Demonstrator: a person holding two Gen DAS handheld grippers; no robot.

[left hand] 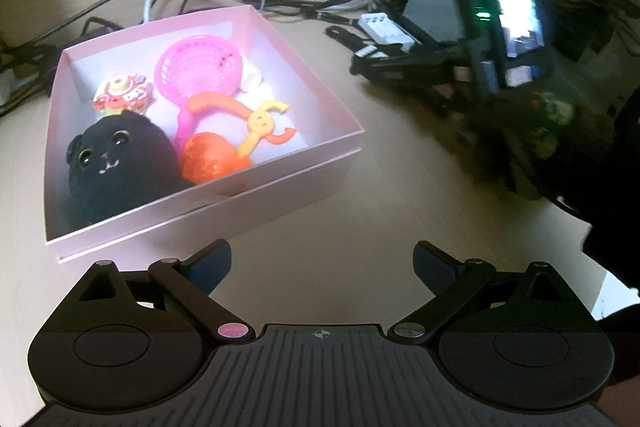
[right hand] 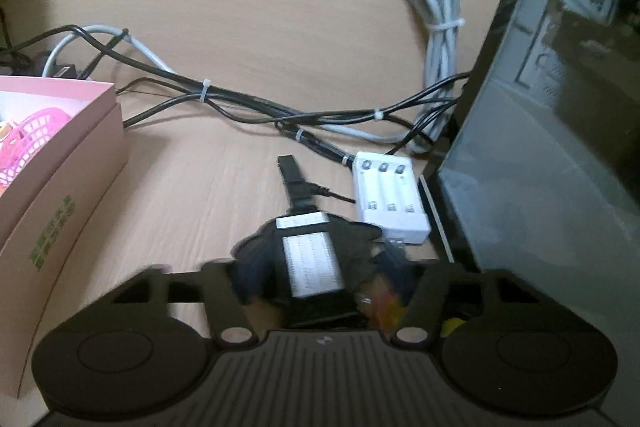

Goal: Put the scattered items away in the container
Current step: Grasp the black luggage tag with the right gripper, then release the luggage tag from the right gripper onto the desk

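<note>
A pink box sits on the wooden table and holds a black plush cat, a pink basket, orange and yellow toys and a small colourful toy. My left gripper stands open over bare table just in front of the box, with nothing between its fingers. My right gripper is right of the box, its blurred fingers on either side of a black power adapter with a white label. I see no firm pad contact. In the left wrist view the right gripper reaches in from the right.
Black and white cables run behind the box. A white battery charger lies just beyond the adapter, and a coiled white cable farther back. A computer case walls off the right side. A blurred yellow-orange item lies under the right finger.
</note>
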